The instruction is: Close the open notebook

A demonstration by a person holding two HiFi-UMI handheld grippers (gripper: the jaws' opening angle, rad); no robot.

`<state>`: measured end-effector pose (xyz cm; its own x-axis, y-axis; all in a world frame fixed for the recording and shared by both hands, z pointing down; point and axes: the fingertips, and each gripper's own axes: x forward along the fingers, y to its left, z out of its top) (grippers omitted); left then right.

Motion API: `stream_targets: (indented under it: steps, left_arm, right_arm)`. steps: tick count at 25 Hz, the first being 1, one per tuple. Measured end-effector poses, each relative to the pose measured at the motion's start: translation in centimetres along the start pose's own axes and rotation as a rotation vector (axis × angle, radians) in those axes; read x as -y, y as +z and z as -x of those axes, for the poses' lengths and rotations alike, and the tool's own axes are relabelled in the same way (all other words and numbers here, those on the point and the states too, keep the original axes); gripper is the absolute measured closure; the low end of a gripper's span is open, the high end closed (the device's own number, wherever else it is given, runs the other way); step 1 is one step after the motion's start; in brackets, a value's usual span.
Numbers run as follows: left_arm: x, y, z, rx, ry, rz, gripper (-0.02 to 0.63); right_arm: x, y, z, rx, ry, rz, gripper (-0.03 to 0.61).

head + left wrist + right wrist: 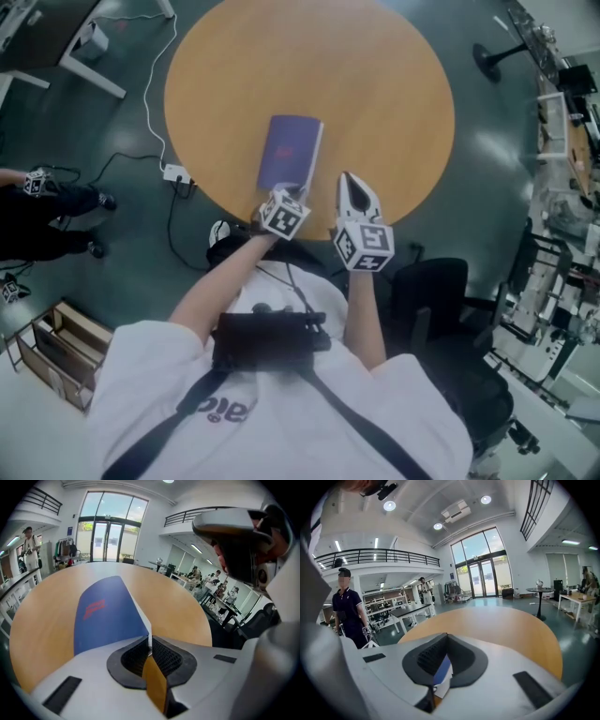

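Closest in the head view I see the wearer's white shirt (pixel 281 412). Beyond it the notebook (pixel 289 150) lies closed by the round table's (pixel 375 94) near edge, long axis running away. Only the left gripper view shows the left gripper (pixel 150 639) pinching the near cover edge. In the right gripper view, the right gripper's (pixel 446 637) jaws are pressed together, empty.

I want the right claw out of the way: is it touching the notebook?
Apart. The head view shows a strip of bare table between the right claw and the notebook.
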<state>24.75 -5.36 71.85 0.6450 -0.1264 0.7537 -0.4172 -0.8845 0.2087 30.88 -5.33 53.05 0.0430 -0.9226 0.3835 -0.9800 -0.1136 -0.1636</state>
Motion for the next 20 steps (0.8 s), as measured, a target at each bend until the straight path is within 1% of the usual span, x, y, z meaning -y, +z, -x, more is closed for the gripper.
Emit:
stream_targets:
  steps: [4,7,9,14,16,18,20]
  left_arm:
    - [-0.2,-1.6,-0.8,-0.059,-0.023,-0.021,0.575]
    - [0.1,-3.3,-1.5,-0.098,-0.057,-0.003,0.575]
    - [0.6,-3.8,-1.8,-0.101,-0.088,0.016,0.574]
    - [0.7,-3.8,-1.3,-0.081,-0.118,0.015,0.574]
    - [0.4,-3.2,-0.6,-0.060,-0.127,0.026,0.572]
    - [-0.2,-2.1,0.4,-0.013,-0.131,0.059,0.572]
    - [-1.4,-0.5,1.6,0.058,-0.121,0.101,0.572]
  right_arm:
    - [-1.0,0.2,-0.4,0.001,0.009,0.009,0.555]
    - [-1.5,0.3,-0.4,0.005,0.013,0.012,0.555]
    - [-1.5,0.4,-0.4,0.009,0.011,0.012,0.555]
    - [-1.4,0.7,-1.0,0.013,-0.001,0.011,0.555]
    - [-1.8,0.9,-1.3,0.019,-0.002,0.009,0.555]
    - [-2.4,1.1,-1.5,0.030,0.004,0.016,0.555]
    - [-2.9,1.6,-1.7,0.043,0.013,0.022,0.555]
